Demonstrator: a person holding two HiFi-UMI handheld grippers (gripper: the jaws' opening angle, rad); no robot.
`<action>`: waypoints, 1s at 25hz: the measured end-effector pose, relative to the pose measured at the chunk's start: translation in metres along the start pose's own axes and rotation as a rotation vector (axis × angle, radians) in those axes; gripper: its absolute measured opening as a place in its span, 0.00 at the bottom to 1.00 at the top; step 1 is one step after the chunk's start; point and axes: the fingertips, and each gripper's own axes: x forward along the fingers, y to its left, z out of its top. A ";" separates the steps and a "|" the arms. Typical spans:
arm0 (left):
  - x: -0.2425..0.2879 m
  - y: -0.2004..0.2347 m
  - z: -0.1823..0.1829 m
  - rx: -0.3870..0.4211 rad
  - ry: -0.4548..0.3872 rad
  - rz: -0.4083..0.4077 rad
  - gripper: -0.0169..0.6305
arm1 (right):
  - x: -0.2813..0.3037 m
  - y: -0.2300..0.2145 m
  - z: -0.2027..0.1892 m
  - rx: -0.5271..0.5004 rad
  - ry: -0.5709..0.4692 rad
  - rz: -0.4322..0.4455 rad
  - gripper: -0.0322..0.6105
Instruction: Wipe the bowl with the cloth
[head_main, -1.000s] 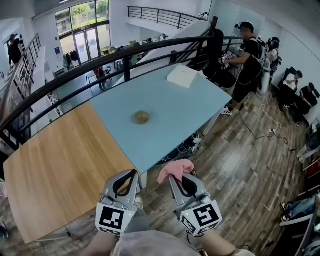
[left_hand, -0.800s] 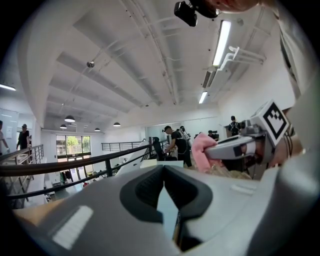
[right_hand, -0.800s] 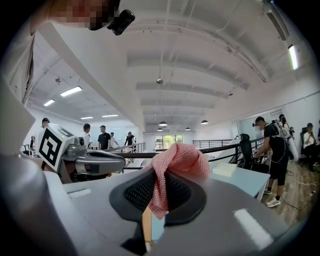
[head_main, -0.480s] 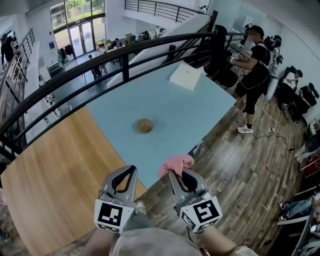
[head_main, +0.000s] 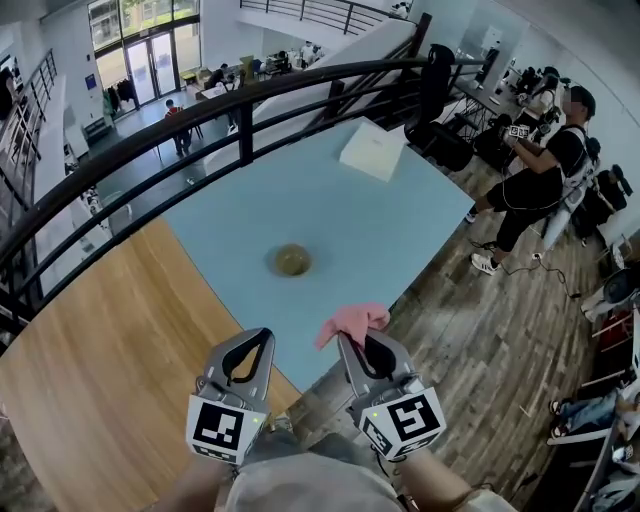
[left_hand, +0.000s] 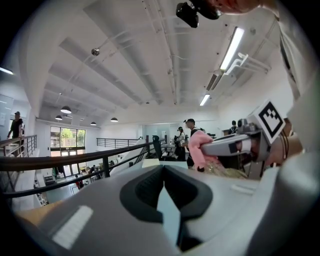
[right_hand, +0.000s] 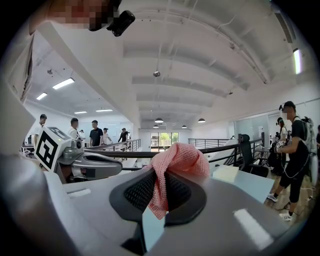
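Note:
A small brownish bowl (head_main: 290, 261) sits alone on the light blue table (head_main: 400, 230), well ahead of both grippers. My right gripper (head_main: 352, 338) is shut on a pink mesh cloth (head_main: 352, 321), which bunches up above the jaw tips (right_hand: 175, 160). My left gripper (head_main: 262, 338) is held beside it at the near table edge, its jaws closed together with nothing between them (left_hand: 161, 172). Both grippers are raised above the table's near corner, short of the bowl.
A white flat box (head_main: 372, 150) lies at the far end of the blue table. A wooden table (head_main: 110, 340) adjoins on the left. A black railing (head_main: 250, 110) runs behind. People stand at the right (head_main: 545, 175) on the wood floor.
The view has closed in on the table; the bowl appears nearer and more central. Both grippers keep their pose, the right still holding the cloth. The person at right has walked further right.

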 end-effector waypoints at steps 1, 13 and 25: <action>0.003 0.003 -0.002 -0.006 0.004 0.000 0.03 | 0.005 -0.001 -0.002 0.001 0.001 -0.002 0.11; 0.015 0.030 -0.005 -0.023 0.012 0.141 0.03 | 0.025 -0.021 -0.008 0.010 0.021 0.035 0.11; 0.051 0.034 -0.004 -0.063 0.073 0.190 0.08 | 0.038 -0.070 -0.012 0.059 0.008 0.062 0.11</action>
